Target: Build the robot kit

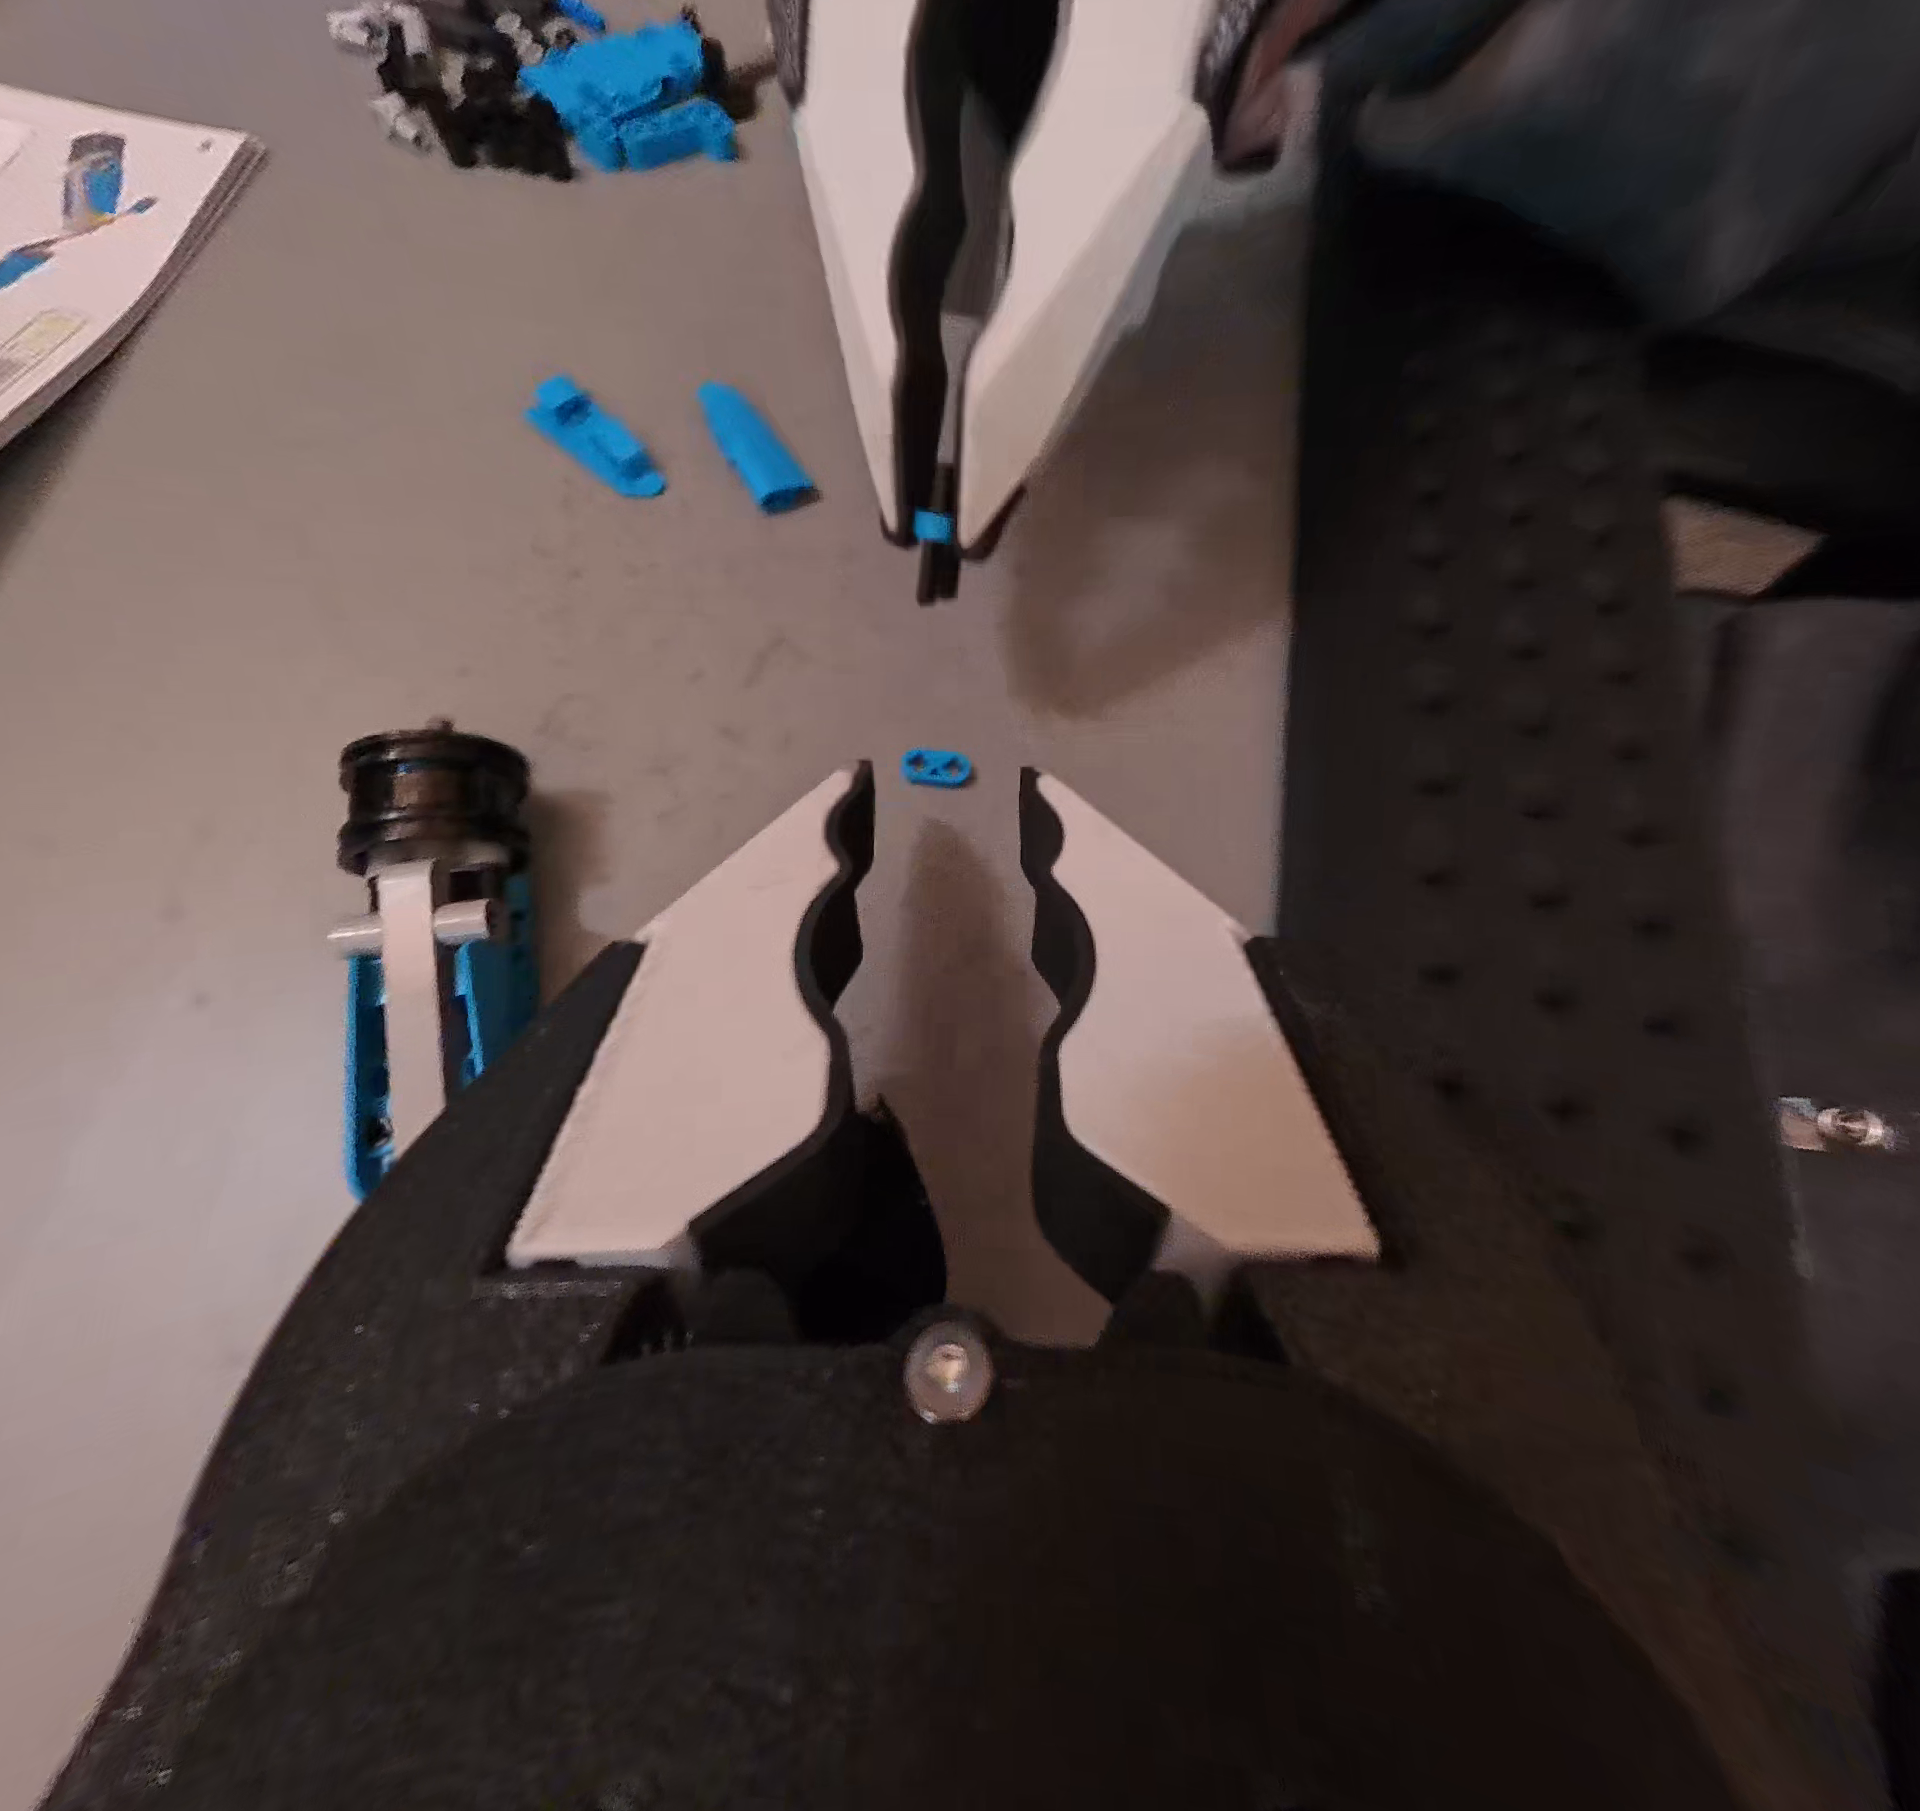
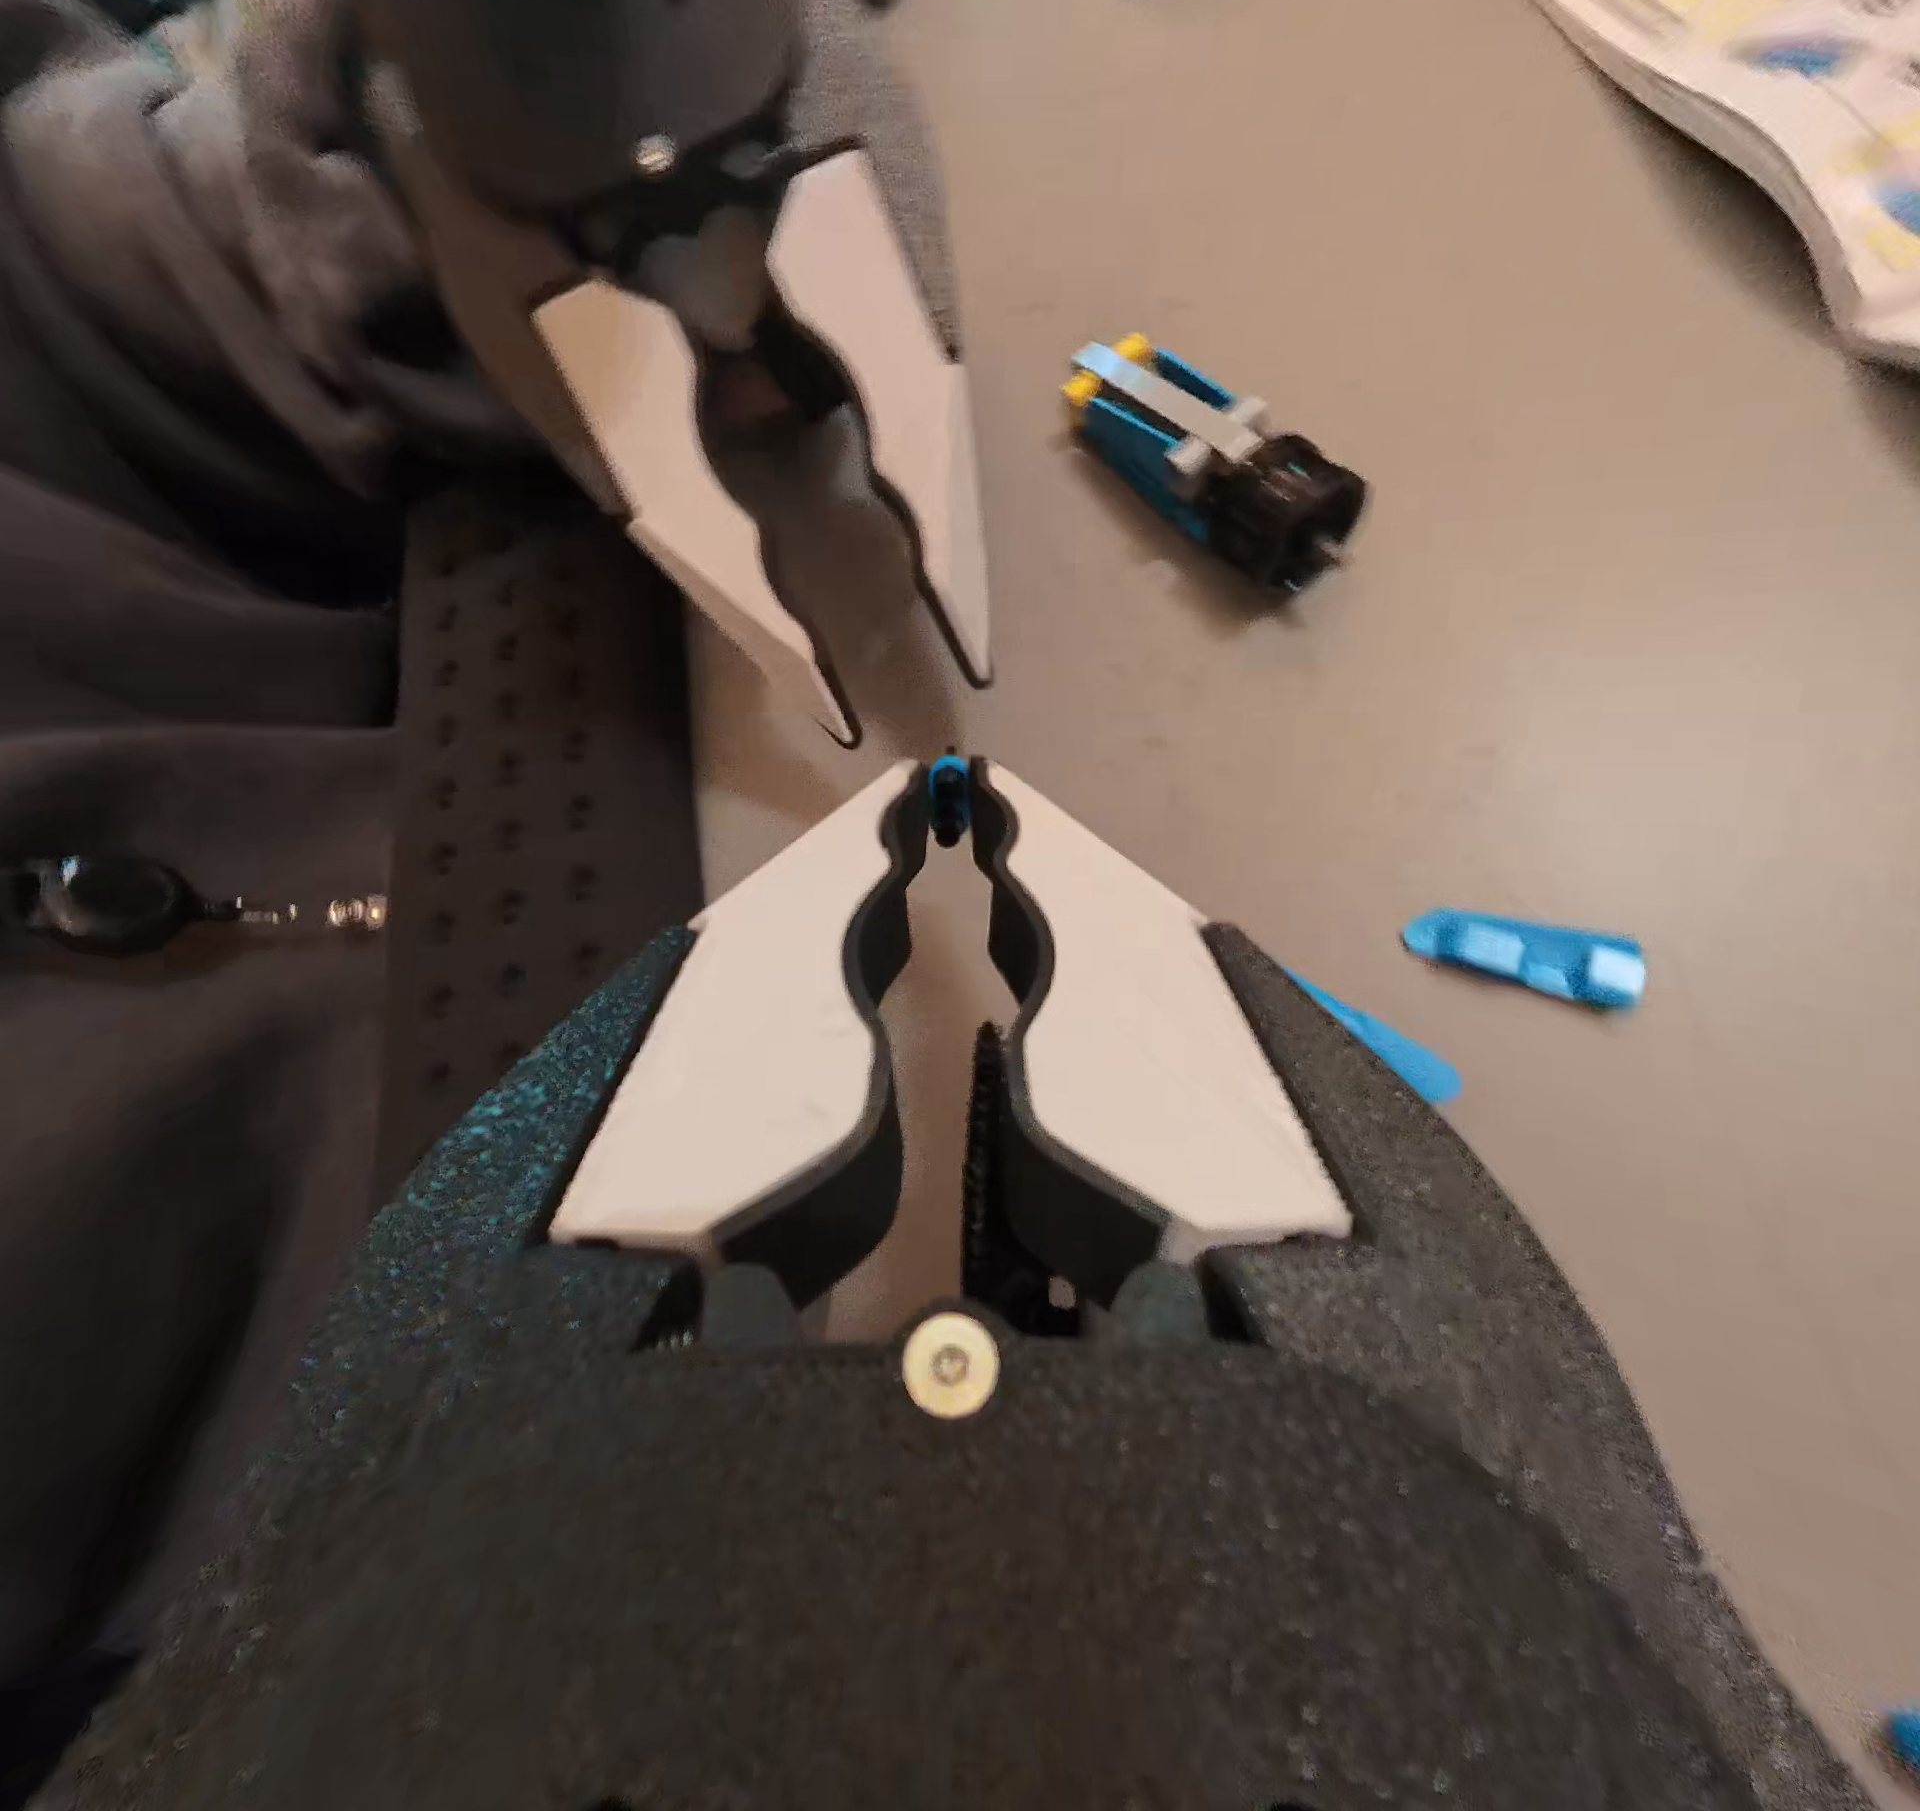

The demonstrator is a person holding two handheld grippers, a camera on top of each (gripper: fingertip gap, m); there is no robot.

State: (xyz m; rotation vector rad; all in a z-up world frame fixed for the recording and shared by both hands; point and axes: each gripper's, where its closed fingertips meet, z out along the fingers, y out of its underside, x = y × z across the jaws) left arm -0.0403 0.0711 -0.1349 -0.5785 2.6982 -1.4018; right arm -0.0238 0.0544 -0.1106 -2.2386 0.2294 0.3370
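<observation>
My left gripper (image 1: 945, 776) is open and empty, low over the grey table (image 1: 312, 618). A small flat blue two-hole piece (image 1: 937, 767) lies on the table just between its fingertips. My right gripper (image 1: 935, 540) points toward it from the far side, shut on a thin black axle with a blue bush (image 1: 935, 525). In the right wrist view, the right gripper (image 2: 948, 772) pinches the black axle and blue bush (image 2: 948, 800) at its tips. The open left gripper (image 2: 912, 707) faces it, tips a short gap apart. The two-hole piece does not show there.
Two blue curved panels (image 1: 597, 436) (image 1: 756, 452) lie beyond the left gripper. A blue, grey and black wheel assembly (image 1: 436, 930) (image 2: 1216, 457) lies to its left. A pile of loose bricks (image 1: 561, 78) and a booklet (image 1: 94, 234) sit farther back. A person's dark clothing (image 1: 1558, 826) borders the table. The grippers are tip to tip, or close to it.
</observation>
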